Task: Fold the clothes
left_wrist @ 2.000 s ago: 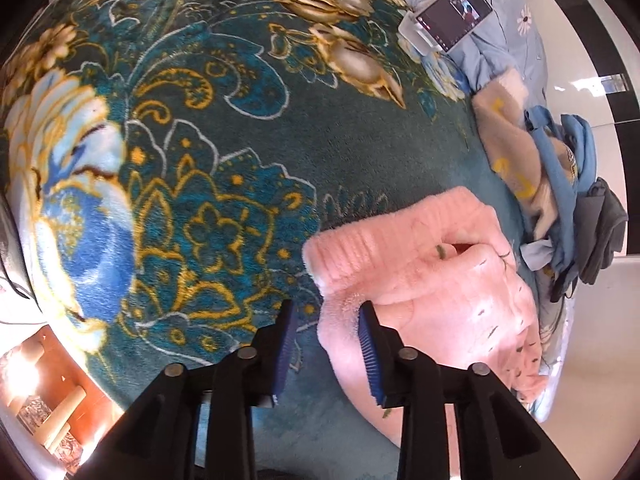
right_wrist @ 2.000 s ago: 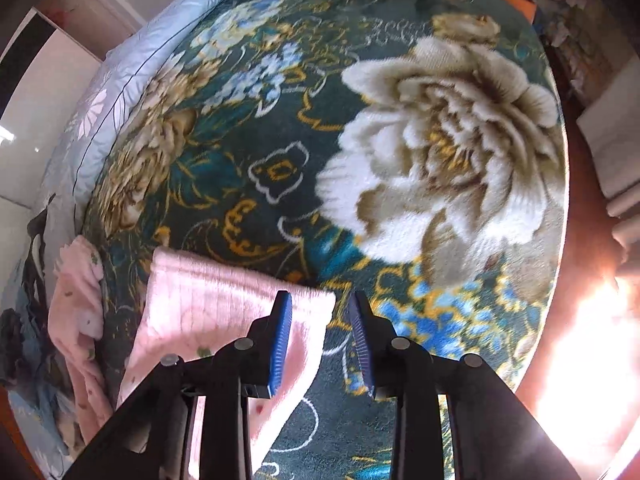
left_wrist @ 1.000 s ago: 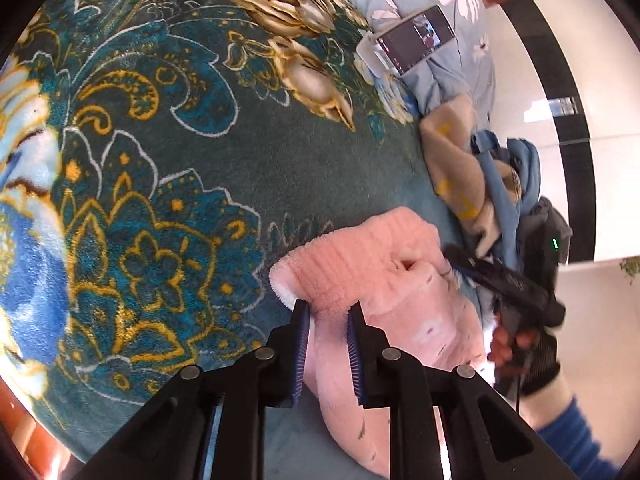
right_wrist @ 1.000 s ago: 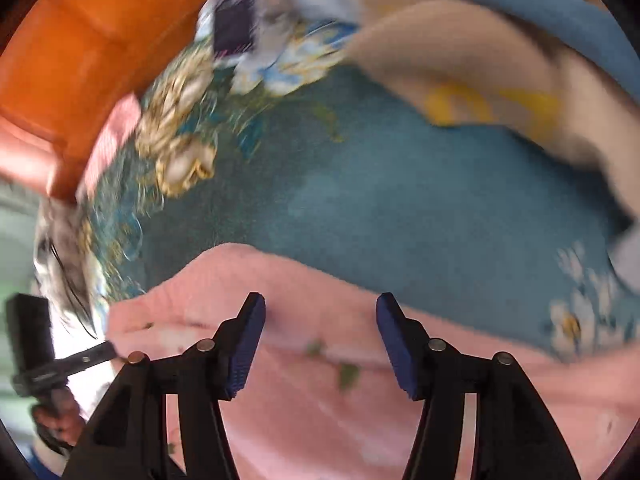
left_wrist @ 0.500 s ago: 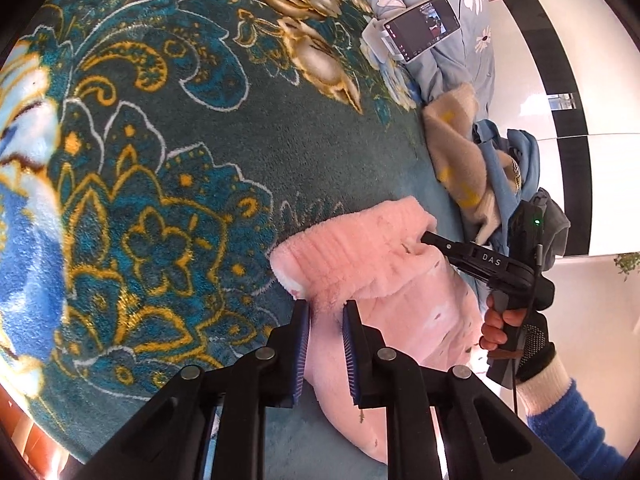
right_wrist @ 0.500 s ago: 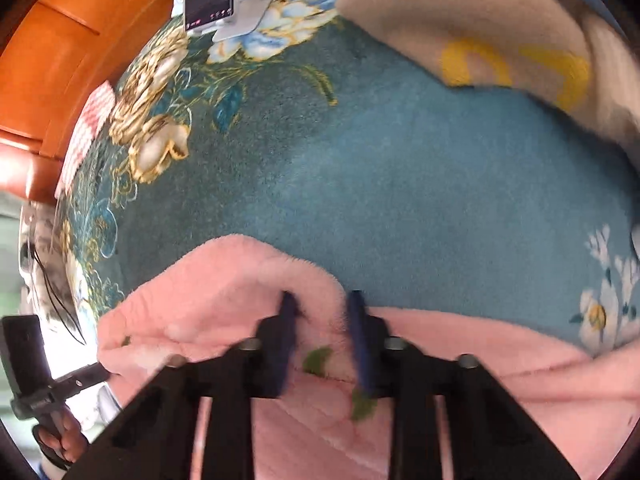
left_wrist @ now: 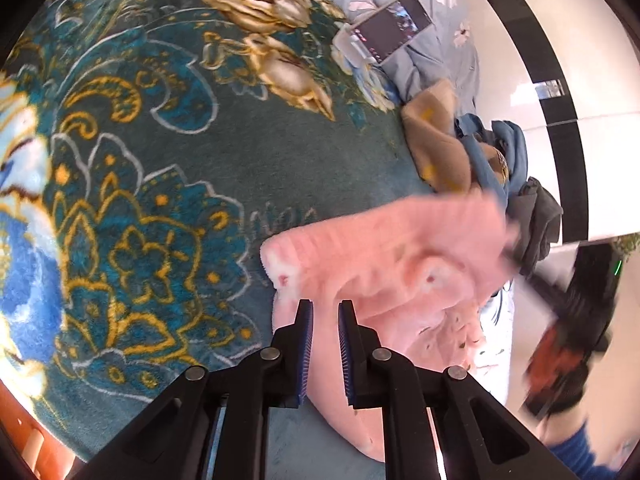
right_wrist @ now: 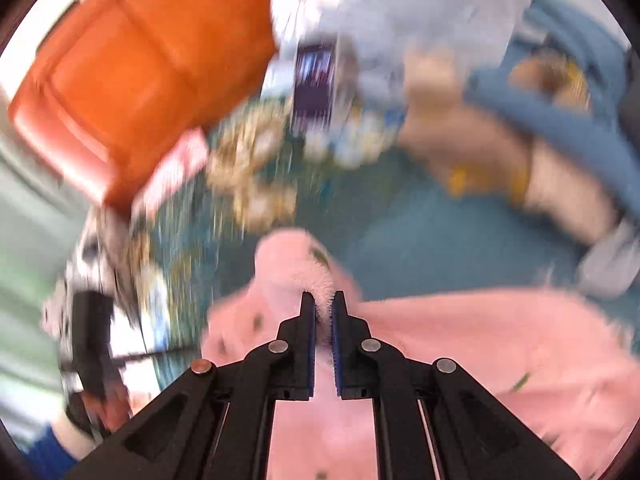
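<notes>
counts on the bed
1 pink garment (left_wrist: 384, 248), 1 phone (left_wrist: 390, 28), 1 floral blanket (left_wrist: 160, 140), 1 pile of other clothes (left_wrist: 480, 160), 2 grippers: left (left_wrist: 324, 310), right (right_wrist: 323, 300).

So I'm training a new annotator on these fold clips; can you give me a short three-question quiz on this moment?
1. True or false: the right gripper is shut on the pink fleece garment.
2. Multiple choice: what does the phone lie on? A) the orange headboard B) the light blue daisy bedding C) the pink garment
3. Fill in: the left gripper has its fingers around an edge of the ____ garment.

Key: 1 true, a fluffy fold is pinched between the fingers. 2 B. 3 pink.
</notes>
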A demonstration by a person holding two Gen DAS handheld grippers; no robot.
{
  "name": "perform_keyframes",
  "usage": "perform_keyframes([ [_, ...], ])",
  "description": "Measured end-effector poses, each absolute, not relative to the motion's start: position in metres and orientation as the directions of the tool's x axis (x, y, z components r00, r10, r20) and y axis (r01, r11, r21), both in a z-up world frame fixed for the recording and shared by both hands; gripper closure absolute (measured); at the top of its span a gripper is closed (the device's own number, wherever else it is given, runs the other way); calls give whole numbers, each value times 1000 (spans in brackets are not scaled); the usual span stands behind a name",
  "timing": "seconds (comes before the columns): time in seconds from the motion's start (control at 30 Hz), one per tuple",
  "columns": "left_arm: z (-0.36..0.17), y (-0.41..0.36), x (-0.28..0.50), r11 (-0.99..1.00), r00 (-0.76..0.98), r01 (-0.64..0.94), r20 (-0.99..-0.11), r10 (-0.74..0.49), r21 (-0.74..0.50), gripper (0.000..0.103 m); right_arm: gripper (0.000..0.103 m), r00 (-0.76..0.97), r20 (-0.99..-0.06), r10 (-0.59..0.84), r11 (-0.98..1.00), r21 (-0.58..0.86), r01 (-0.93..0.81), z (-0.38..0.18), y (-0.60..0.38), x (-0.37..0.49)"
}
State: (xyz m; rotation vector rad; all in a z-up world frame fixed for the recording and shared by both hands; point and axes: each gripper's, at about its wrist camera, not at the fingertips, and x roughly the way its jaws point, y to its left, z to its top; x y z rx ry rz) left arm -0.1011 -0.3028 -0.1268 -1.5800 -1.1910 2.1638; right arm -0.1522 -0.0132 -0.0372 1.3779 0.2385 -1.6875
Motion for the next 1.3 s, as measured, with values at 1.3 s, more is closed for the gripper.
perform_keyframes([
  [1.3, -151, -273, -129, -801, -258, 259, -837, 482, -540, 79, 62, 201, -980, -3, -649, 155, 745, -121, -63, -203],
])
